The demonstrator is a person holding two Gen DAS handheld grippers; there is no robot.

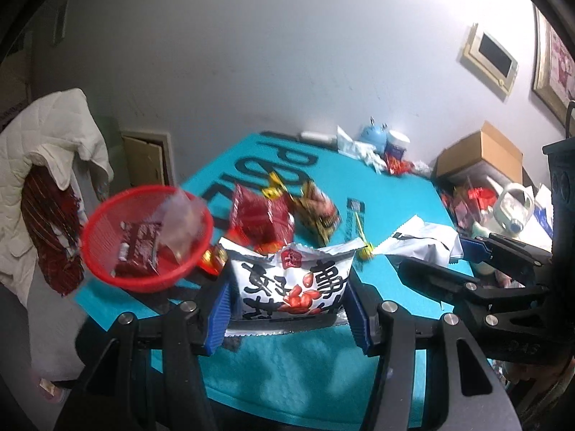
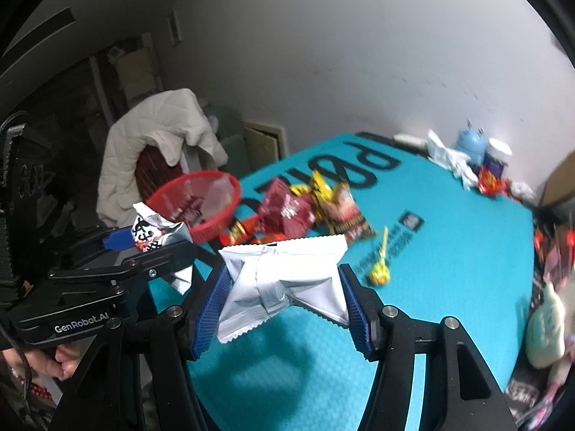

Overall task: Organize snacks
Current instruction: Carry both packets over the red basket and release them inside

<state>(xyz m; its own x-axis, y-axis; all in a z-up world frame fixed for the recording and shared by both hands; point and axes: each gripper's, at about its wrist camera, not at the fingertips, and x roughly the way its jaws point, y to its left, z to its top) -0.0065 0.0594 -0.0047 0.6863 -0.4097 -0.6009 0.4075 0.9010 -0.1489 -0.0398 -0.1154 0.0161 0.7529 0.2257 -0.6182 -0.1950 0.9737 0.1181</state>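
Observation:
My left gripper [image 1: 287, 309] is shut on a white snack bag with black characters and red dates [image 1: 291, 287], held above the teal mat [image 1: 287, 377]. My right gripper [image 2: 284, 309] is shut on a plain white pouch [image 2: 284, 280], seam side facing me, also off the mat. Each gripper shows in the other's view: the right gripper [image 1: 456, 251] with its white pouch [image 1: 424, 244], and the left gripper [image 2: 118, 240] with its printed bag [image 2: 158, 233]. A red mesh basket [image 1: 143, 237] at the mat's left edge holds a dark red packet [image 1: 138, 248] and a clear wrapper.
Red and yellow snack packets [image 1: 276, 212] lie piled in the mat's middle, with a yellow lollipop [image 2: 381, 269] to the right. Crumpled wrappers, a blue round object [image 1: 373, 136] and a white tub sit at the far edge. A cardboard box [image 1: 481, 158] and clutter are at the right; a draped chair [image 1: 46, 165] stands left.

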